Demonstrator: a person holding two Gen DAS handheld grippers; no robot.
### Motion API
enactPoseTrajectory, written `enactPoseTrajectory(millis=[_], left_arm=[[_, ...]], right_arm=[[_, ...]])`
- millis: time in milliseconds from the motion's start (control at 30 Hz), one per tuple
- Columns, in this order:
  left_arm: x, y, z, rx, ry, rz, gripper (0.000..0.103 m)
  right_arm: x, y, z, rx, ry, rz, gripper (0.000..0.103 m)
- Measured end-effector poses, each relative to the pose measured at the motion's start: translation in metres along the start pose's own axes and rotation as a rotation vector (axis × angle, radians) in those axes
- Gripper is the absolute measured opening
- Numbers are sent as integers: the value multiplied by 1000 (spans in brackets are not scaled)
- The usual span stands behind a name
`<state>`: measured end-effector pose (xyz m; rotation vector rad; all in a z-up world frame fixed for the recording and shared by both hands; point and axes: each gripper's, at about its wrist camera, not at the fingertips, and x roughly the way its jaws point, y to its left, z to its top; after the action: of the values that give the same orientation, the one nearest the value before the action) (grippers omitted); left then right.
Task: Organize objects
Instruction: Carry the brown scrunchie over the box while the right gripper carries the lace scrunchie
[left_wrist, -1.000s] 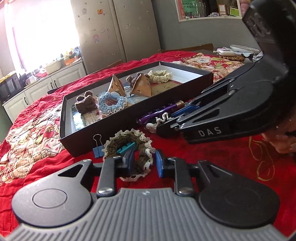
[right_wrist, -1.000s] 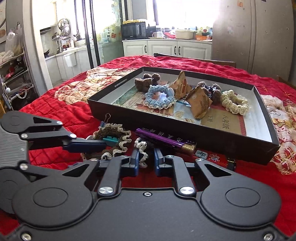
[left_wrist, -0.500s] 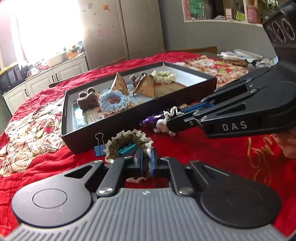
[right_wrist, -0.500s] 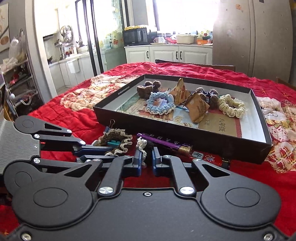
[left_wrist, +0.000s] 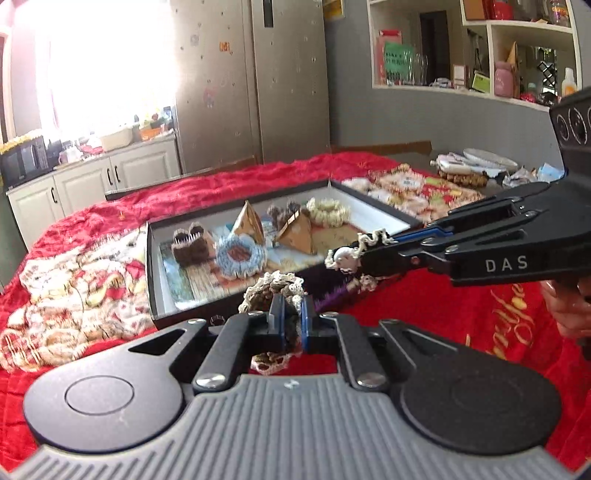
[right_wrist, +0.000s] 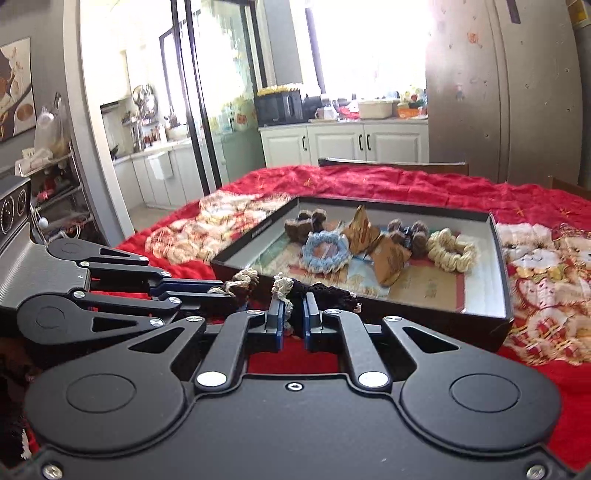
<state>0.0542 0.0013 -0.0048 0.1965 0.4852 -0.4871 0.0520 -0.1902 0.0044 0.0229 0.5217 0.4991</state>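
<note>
My left gripper (left_wrist: 291, 325) is shut on a brown crochet scrunchie with a cream lace edge (left_wrist: 273, 291), held above the red cloth. In the right wrist view that left gripper (right_wrist: 221, 291) comes in from the left with the brown scrunchie (right_wrist: 242, 282) at its tips. My right gripper (right_wrist: 293, 321) is shut on a black scrunchie with cream lace trim (right_wrist: 284, 288), also off the cloth; from the left wrist it (left_wrist: 354, 258) reaches in from the right. Behind both lies a shallow black box (right_wrist: 506, 266) holding several scrunchies and two folded brown paper packets.
A red patterned cloth (left_wrist: 461, 314) covers the table. A purple pen (left_wrist: 328, 291) lies blurred before the box (left_wrist: 151, 266). A hand (left_wrist: 565, 306) shows at the right edge. Plates and clutter (left_wrist: 472, 166) sit at the far right corner.
The left jaws closed on the brown scrunchie. Both grippers then rose, lifting their scrunchies off the cloth toward the box's height.
</note>
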Motion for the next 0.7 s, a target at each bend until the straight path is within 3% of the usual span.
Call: enactPoseTrajectory(millis=[333, 700], left_arm=[[1, 5, 31, 9, -69, 35, 10], [54, 29, 62, -69, -63, 118, 10]], right_arm=[[-11, -18, 22, 11, -62, -61, 10], [23, -63, 44, 60, -86, -234, 10]])
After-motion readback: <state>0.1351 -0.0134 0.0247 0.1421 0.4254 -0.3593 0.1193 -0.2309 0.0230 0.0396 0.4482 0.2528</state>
